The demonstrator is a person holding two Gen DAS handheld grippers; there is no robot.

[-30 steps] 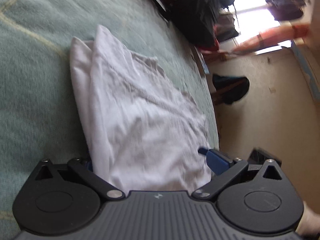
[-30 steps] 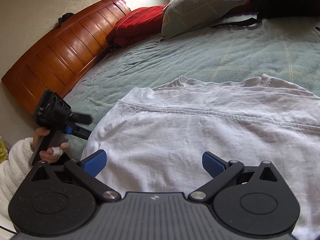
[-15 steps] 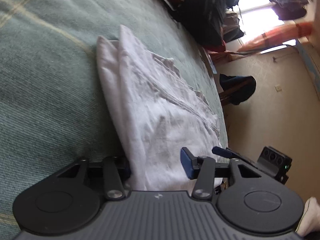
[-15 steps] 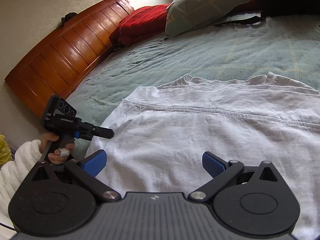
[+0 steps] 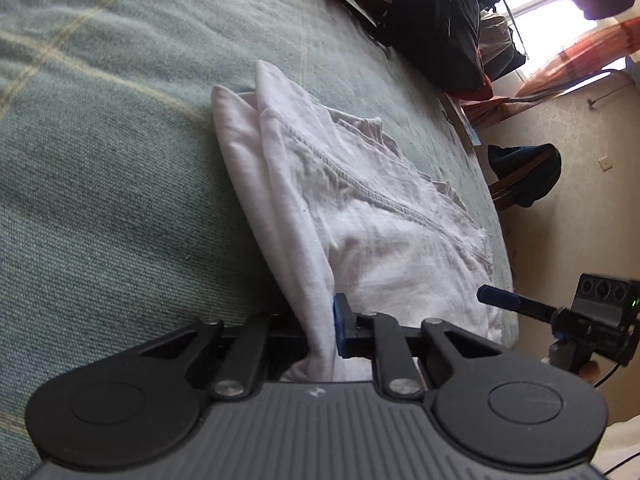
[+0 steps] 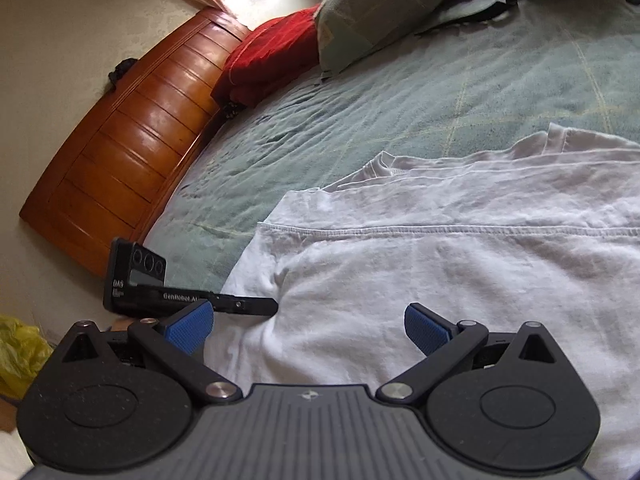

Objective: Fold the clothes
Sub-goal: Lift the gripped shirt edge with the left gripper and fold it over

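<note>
your left gripper (image 5: 320, 330) was closing on the white shirt (image 5: 360, 216) edge to lift a fold; right gripper (image 6: 308, 326) stayed spread.

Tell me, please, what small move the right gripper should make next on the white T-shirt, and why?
Probably close the right gripper on the hem under it. Its fingers stand wide apart over the white T-shirt, gripping nothing, while the left gripper is closing with the shirt's edge bunched between its fingers. With both corners held, the shirt could be lifted evenly off the green bedspread for a fold.
</note>
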